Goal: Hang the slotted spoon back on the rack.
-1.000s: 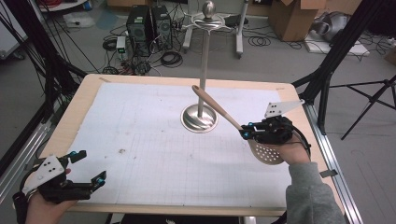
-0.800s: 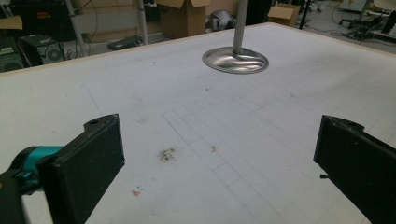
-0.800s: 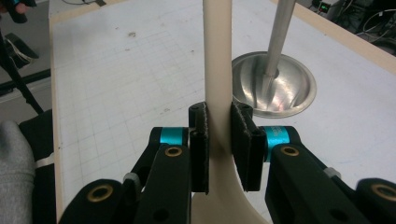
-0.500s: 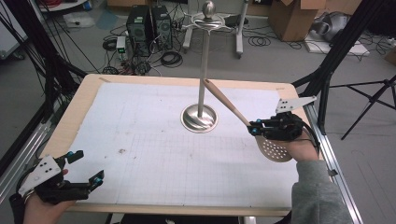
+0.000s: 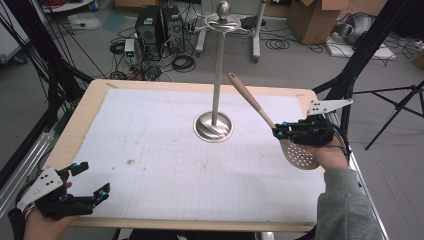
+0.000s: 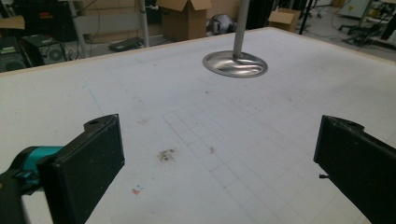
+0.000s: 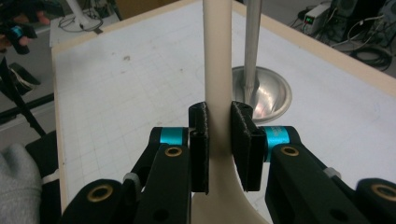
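Cream slotted spoon (image 5: 299,152), bowl dotted with small holes. Shiny silver stand (image 5: 214,125). Black right gripper (image 5: 278,132) and left gripper (image 5: 90,184), both with teal accents and brass-coloured screws. White surface (image 5: 165,160) with faint grey grid, brown stains, pale wooden border. Grey sleeve (image 5: 345,210).

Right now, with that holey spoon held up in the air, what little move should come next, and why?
Probably tip the slotted spoon a bit more upright and carry its handle end toward the hooks atop the metal stand. The right gripper is shut on the handle just above the bowl, the handle slants up toward the pole but stops short of the top, and the left gripper waits open, far off.
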The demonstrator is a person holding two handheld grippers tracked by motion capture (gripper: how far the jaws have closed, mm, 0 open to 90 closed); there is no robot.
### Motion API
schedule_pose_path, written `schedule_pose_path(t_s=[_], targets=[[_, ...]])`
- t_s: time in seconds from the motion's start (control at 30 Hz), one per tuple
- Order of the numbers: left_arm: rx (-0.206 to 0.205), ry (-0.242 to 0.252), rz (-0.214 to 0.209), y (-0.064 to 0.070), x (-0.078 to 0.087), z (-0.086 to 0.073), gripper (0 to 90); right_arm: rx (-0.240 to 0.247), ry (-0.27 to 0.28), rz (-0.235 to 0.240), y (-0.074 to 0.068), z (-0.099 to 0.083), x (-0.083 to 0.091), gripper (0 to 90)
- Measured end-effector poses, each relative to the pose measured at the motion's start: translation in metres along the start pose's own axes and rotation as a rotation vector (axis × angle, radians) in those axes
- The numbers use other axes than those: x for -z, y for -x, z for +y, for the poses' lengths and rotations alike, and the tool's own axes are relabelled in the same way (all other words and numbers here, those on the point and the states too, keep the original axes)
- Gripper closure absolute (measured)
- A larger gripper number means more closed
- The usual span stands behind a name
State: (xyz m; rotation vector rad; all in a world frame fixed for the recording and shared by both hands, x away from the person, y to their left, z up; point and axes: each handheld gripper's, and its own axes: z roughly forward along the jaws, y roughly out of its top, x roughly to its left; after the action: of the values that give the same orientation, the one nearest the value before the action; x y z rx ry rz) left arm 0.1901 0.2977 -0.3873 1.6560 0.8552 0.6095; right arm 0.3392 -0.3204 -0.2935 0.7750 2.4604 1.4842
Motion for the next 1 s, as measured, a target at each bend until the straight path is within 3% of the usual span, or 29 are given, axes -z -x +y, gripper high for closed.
schedule_pose_path(t_s=[0.73, 1.0], targets=[[0.018, 0.013, 0.000, -0.003, 0.005, 0.000, 2.0, 0.001, 0.073, -0.023, 0.000, 0.009, 0.012, 78.3], [-0.005, -0.012, 0.040, -0.006, 0.008, -0.001, 2.0, 0.006, 0.100, -0.041, 0.001, 0.013, 0.018, 78.3]])
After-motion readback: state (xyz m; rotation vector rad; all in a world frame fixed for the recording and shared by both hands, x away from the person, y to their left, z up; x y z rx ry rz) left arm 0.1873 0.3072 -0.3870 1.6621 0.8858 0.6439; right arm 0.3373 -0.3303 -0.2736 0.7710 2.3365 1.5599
